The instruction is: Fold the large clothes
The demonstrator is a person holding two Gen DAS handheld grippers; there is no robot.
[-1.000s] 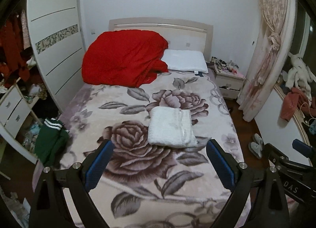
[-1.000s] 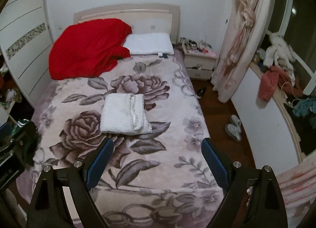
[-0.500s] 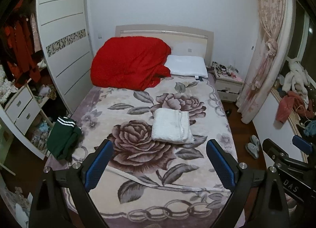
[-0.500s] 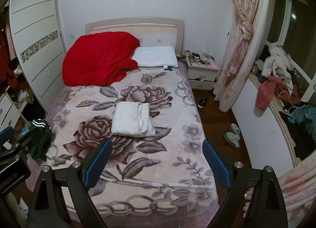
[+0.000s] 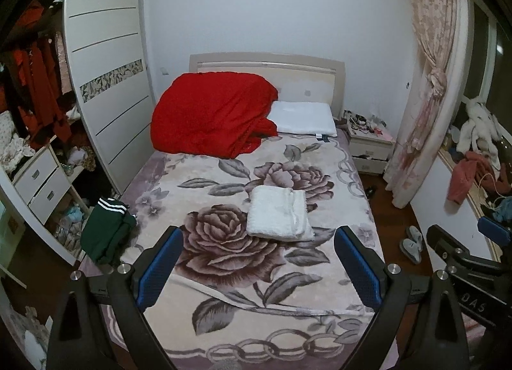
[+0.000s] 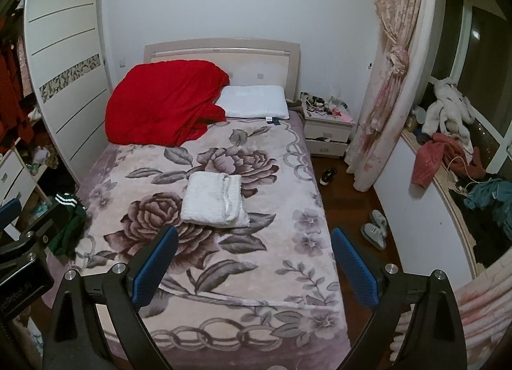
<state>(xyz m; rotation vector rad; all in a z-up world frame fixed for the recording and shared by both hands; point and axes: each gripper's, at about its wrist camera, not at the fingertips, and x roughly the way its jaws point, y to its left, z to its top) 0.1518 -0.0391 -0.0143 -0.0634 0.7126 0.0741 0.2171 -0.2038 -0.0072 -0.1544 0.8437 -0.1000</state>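
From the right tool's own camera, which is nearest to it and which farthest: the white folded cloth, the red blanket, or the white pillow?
1. White folded cloth: mid-bed, just ahead of the right tool.
2. Red blanket: heaped at the bed's far left.
3. Pillow: far right, against the headboard; nearly level with the blanket.

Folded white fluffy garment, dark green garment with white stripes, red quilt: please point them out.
Folded white fluffy garment (image 5: 278,213), left wrist view, middle of top layer.
Dark green garment with white stripes (image 5: 107,229), left wrist view, green body.
Red quilt (image 6: 166,104), right wrist view, centre.
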